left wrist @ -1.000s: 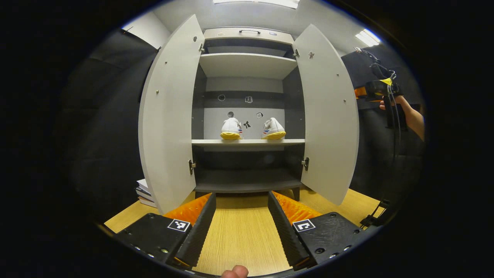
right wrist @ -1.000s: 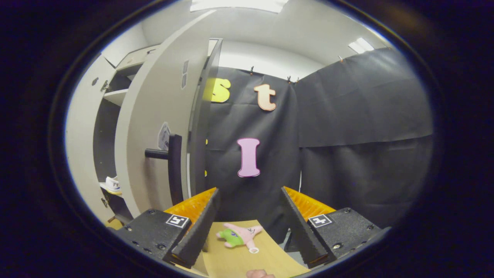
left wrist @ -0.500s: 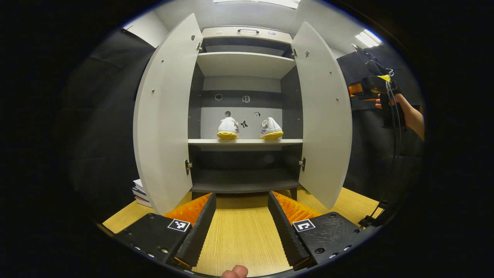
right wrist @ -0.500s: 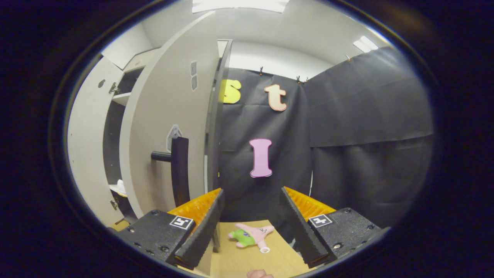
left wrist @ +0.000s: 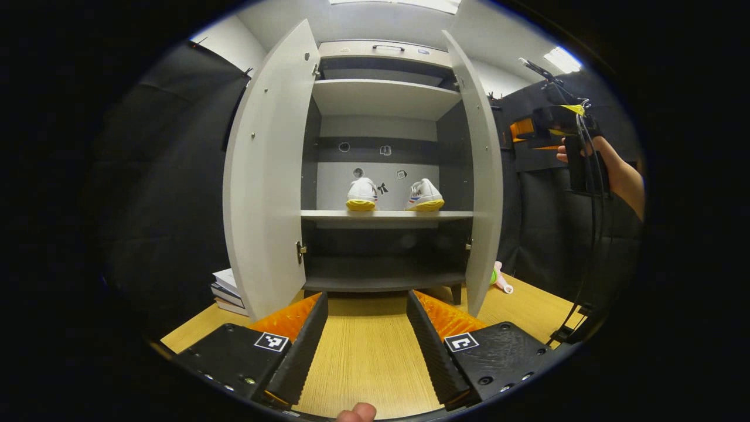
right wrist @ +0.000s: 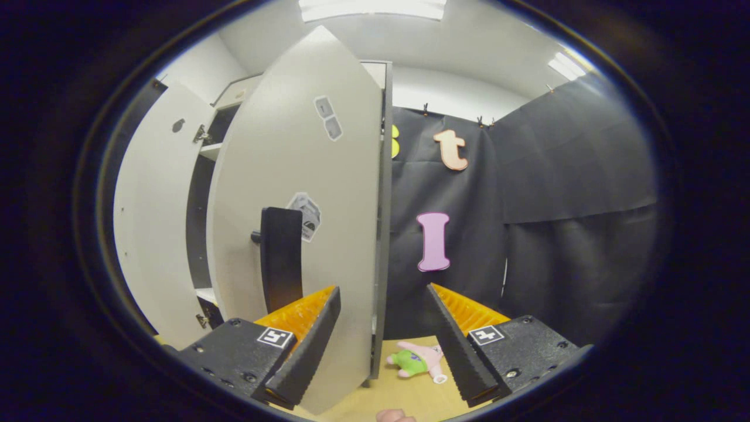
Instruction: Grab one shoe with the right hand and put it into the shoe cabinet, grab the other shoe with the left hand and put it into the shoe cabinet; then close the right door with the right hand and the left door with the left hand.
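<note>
Bright ceiling lights [left wrist: 561, 58], fisheye-warped edges

Two shoes [left wrist: 392, 195] sit side by side on the cabinet's middle shelf [left wrist: 387, 215].

Shoe cabinet [left wrist: 381, 97]: pale grey doors and shelves, dark grey interior walls. On its middle shelf, two white shoes [left wrist: 362, 193] with yellow soles (red-blue stripes on the sides). Light wood-grain surface [left wrist: 363, 357] below. Right of the cabinet, a pink-and-green plush toy [right wrist: 417, 360]. Left of it, white-and-dark stacked books [left wrist: 227, 287].
</note>
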Motion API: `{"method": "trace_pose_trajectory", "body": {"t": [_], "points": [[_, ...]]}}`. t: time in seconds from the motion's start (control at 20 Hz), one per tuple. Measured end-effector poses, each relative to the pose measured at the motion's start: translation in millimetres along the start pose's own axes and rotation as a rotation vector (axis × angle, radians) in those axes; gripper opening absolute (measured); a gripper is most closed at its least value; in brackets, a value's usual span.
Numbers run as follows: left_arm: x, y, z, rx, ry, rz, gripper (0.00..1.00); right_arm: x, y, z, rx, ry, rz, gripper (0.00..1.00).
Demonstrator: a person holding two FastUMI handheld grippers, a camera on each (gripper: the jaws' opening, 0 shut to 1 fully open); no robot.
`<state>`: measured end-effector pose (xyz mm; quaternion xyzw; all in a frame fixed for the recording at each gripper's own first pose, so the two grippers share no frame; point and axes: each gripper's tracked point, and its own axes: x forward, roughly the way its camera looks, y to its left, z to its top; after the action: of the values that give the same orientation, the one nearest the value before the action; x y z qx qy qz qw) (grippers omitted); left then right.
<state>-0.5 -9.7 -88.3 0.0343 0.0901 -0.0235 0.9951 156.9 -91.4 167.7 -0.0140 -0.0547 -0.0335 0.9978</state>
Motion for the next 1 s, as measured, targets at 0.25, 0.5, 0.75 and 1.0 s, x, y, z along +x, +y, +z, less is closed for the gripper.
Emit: {"method": "trace_pose_trajectory", "body": {"t": [0.25,0.5,0.75,1.0], "points": [[-3.8,28.0,-2.2,0.005,-0.002,0.053,0.81,28.5,56.6,-8.3,0.011,0.022,0.073,0.94],[-8.0,49.9,-8.5,-0.007,0.01,0.102,0.81,46.8,77.3,-10.0,0.01,0.027,0.069,0.94],[-7.3,58.4,-7.9,-0.008,0.007,0.116,0.81,26.4,59.1,-0.8,-0.015,-0.034,0.02,0.96],[-3.9,51.0,-4.6,-0.009,0.007,0.098,0.81,-28.3,58.1,-3.1,-0.058,-0.08,0.02,0.96]]}}
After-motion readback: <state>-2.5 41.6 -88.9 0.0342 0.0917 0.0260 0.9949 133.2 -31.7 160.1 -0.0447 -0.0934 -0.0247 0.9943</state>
